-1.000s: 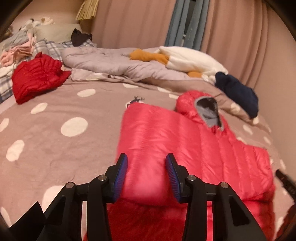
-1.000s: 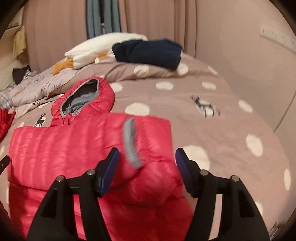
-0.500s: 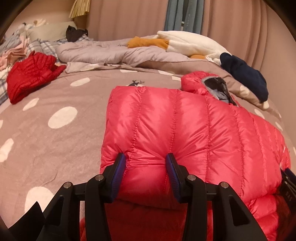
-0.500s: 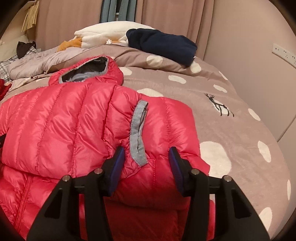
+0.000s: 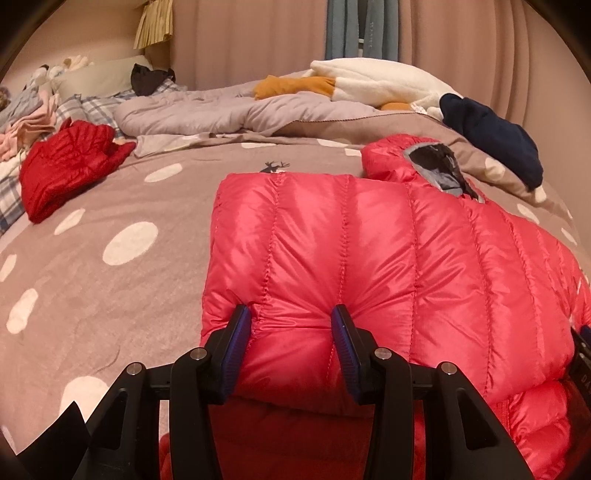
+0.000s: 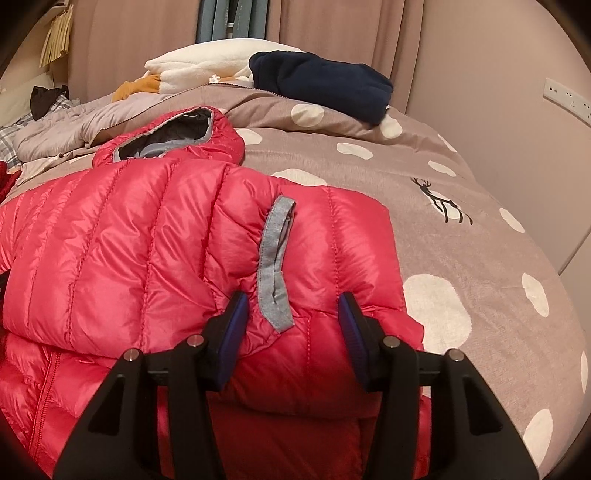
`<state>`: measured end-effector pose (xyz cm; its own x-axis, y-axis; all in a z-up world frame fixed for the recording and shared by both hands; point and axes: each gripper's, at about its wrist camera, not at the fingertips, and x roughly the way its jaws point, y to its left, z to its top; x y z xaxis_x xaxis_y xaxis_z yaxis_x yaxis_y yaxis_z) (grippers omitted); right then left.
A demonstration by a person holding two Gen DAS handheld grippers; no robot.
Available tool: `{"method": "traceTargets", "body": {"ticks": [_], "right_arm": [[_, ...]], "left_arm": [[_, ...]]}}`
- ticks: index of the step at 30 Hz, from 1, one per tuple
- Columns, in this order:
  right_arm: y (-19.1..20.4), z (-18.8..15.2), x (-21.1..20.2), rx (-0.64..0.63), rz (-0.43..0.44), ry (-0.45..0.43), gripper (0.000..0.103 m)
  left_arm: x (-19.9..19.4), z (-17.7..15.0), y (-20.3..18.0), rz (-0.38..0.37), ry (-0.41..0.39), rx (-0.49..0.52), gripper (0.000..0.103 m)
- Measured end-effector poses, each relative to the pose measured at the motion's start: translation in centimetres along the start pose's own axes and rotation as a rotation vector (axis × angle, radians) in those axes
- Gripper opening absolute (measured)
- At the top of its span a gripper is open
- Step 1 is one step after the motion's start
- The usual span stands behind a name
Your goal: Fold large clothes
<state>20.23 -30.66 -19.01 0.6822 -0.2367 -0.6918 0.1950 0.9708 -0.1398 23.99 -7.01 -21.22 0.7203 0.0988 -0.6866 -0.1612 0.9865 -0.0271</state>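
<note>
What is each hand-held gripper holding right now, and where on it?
Both pinch the glossy red quilted down jacket along its near folded edge: the left hand-held gripper near the left corner, the right hand-held gripper beside the grey cuff band.

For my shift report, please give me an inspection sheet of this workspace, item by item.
Surface: bed with taupe polka-dot cover.
Job's things: pink down jacket, folded over itself, hood at far end.
Clutter: red jacket, navy garment, white plush, grey duvet.
Grippers: left gripper and right gripper each pinch the jacket's near folded edge.
Cables: nothing seen.
Surroundings: curtains, wall socket strip.
</note>
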Motion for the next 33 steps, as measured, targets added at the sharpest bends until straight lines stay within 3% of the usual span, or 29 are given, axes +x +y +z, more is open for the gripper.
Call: {"method": "traceTargets", "body": {"ticks": [5, 7, 9, 10, 14, 16, 18, 21, 24, 30, 33], "right_arm": [[-0.1, 0.0, 0.0, 0.006, 0.007, 0.001, 0.056], [-0.4, 0.0, 0.1, 0.018, 0.009, 0.002, 0.059], [-0.4, 0.0, 0.1, 0.021, 0.005, 0.003, 0.064], [-0.5, 0.0, 0.1, 0.024, -0.001, 0.003, 0.066], [-1.5, 0.1, -0.6, 0.062, 0.038, 0.012, 0.075], [-2.4, -0.3, -2.0, 0.089, 0.054, 0.01, 0.088], [-3.6, -1.0, -4.0, 0.127, 0.053, -0.006, 0.099], [-6.5, -2.9, -7.7, 0.192, 0.076, -0.045, 0.1], [-9.5, -5.7, -10.9, 0.27, 0.067, -0.055, 0.101], [-13.5, -14.0, -14.5, 0.508, 0.141, 0.003, 0.103], [-13.7, -16.7, -14.9, 0.552, 0.21, 0.041, 0.102]], "left_arm": [[0.0, 0.0, 0.3, -0.006, 0.002, -0.022, 0.054], [0.0, -0.1, 0.6, 0.01, 0.004, -0.034, 0.065], [0.2, -0.1, 1.2, 0.081, 0.023, -0.076, 0.099], [0.3, -0.2, 1.9, 0.078, 0.04, -0.113, 0.101], [-0.2, -0.8, 5.4, -0.078, 0.103, -0.292, 0.101], [-1.8, -1.1, 6.8, -0.095, 0.094, -0.34, 0.101], [-4.2, -1.1, 7.6, -0.075, 0.037, -0.312, 0.101], [-8.3, -1.6, 8.6, -0.02, -0.074, -0.244, 0.101], [-12.2, -3.8, 11.0, -0.031, -0.157, -0.244, 0.101], [-14.8, -9.7, 16.8, -0.163, -0.09, -0.533, 0.101], [-15.3, -11.6, 17.4, -0.194, -0.09, -0.594, 0.101]]}}
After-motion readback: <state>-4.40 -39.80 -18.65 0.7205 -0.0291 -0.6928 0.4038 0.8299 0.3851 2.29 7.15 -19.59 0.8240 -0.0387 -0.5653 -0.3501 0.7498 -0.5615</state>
